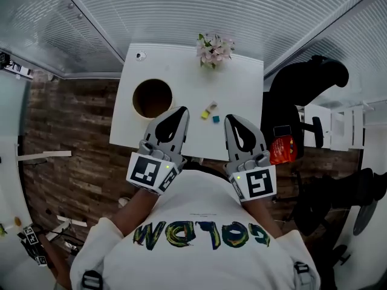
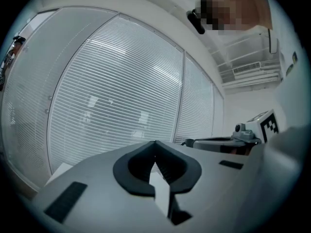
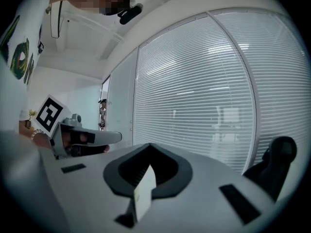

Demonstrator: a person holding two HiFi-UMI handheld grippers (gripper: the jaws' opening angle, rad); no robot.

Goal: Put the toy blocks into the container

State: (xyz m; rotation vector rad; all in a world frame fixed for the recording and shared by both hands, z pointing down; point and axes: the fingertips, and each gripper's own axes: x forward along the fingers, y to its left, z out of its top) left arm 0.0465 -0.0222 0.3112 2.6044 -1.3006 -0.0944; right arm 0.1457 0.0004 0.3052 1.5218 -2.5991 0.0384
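Observation:
Three small toy blocks lie near the front middle of the white table (image 1: 181, 65): a yellow block (image 1: 205, 115), a beige block (image 1: 211, 106) and a teal block (image 1: 216, 119). A round brown container (image 1: 152, 98) stands on the table to their left. My left gripper (image 1: 182, 110) hangs over the table's front edge between container and blocks, shut and empty. To the right of the blocks is my right gripper (image 1: 230, 119), also shut and empty. Each gripper view shows closed jaws, left gripper (image 2: 154, 142) and right gripper (image 3: 149, 144), pointing at window blinds, with no block in sight.
A vase of flowers (image 1: 214, 48) stands at the table's far edge, and a small round object (image 1: 141, 56) lies at its far left corner. A black office chair (image 1: 302, 95) and an orange-red item (image 1: 282, 150) are to the right. Blinded glass walls enclose the back.

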